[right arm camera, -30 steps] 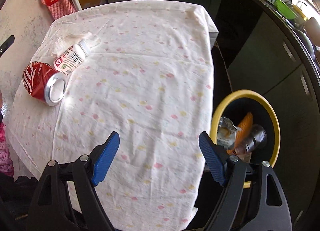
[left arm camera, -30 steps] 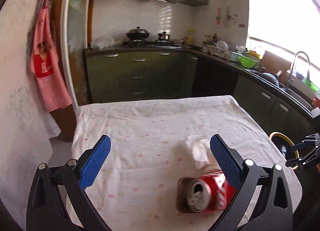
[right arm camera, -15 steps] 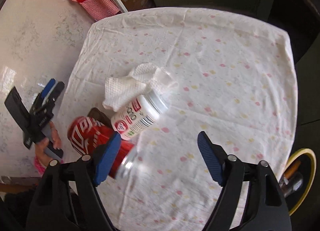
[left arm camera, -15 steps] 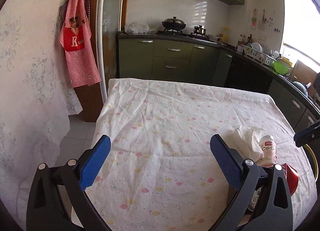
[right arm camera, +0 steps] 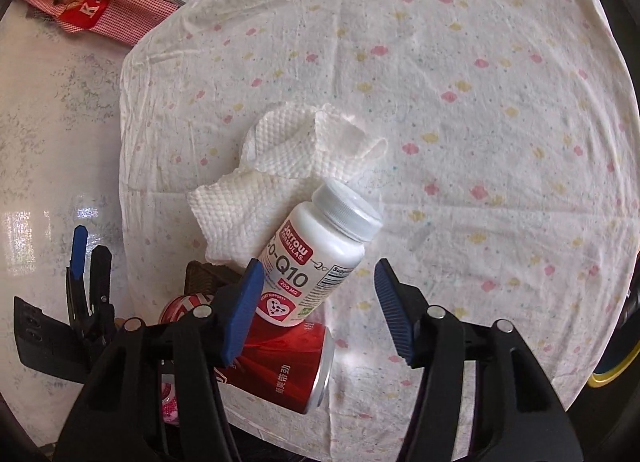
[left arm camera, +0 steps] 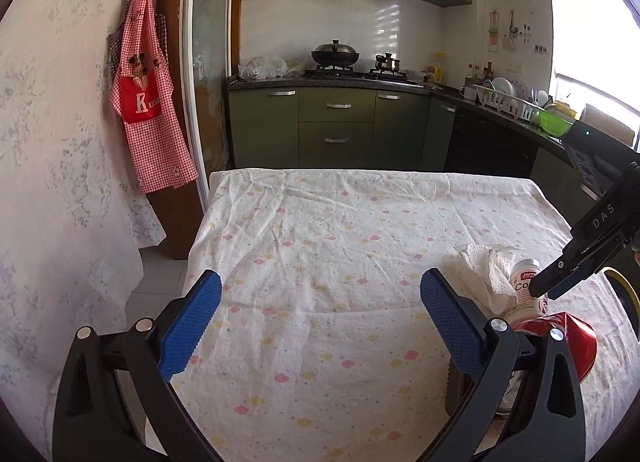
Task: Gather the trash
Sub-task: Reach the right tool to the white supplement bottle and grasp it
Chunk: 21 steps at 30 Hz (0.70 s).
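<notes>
The white supplement bottle (right arm camera: 320, 258) lies on its side on the counter (right arm camera: 460, 110), its lower end between the blue fingers of the right gripper (right arm camera: 316, 302) and its white cap pointing away from them. The fingers have just been closing, yet both pads stand clear of the bottle: the left finger (right arm camera: 240, 310) is just beside the label, the right finger (right arm camera: 394, 314) is apart from it, over bare cloth. A crumpled paper towel (right arm camera: 288, 166) lies beyond the fingertips, touching the bottle near its cap. A red soda can (right arm camera: 280, 366), also on its side, lies behind the left finger, with the bottle's base at or on its upper side. Past the right finger the flowered cloth runs bare to the counter's far and right edges, giving open room on that side; the yellow rim of a bin (right arm camera: 612, 372) shows beyond the right edge.

The left gripper (left arm camera: 320, 322) hovers with its fingers spread wide and nothing between them, only bare cloth reaching to the far edge. The bottle (left arm camera: 524, 290), towel (left arm camera: 484, 278) and can (left arm camera: 576, 342) all sit outside its right finger (left arm camera: 452, 326), near the counter's right edge, where the right gripper (left arm camera: 560, 282) comes down over the bottle
</notes>
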Each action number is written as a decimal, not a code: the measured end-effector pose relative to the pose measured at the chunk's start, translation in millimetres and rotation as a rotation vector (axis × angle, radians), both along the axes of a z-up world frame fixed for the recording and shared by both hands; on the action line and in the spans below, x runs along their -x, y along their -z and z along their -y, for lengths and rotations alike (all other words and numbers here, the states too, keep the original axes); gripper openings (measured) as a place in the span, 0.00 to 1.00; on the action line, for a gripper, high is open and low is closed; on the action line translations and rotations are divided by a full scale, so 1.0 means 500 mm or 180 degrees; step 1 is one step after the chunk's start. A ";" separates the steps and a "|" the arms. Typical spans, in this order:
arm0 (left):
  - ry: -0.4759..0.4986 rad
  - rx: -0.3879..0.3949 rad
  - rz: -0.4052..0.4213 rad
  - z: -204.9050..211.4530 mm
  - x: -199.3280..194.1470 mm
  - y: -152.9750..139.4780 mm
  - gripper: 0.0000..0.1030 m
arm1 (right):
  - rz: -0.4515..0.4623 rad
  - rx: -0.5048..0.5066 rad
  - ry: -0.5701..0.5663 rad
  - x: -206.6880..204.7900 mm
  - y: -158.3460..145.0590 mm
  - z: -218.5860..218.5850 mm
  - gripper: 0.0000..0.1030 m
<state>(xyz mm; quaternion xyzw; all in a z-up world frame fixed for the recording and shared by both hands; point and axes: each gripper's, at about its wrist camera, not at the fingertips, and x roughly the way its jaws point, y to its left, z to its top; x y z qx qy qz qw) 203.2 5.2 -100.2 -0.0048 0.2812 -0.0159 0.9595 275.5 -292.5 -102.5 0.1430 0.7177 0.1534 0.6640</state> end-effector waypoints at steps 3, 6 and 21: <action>0.0026 0.0054 -0.0002 -0.002 0.004 -0.002 0.95 | -0.0060 -0.0026 0.0010 -0.006 0.010 -0.016 0.54; 0.0021 0.0093 0.0004 -0.005 0.007 -0.004 0.95 | -0.0010 0.0055 -0.0053 -0.020 0.010 -0.036 0.55; -0.0044 0.0116 -0.0029 -0.010 0.004 0.003 0.95 | 0.0491 0.0561 -0.0719 -0.025 -0.023 -0.094 0.50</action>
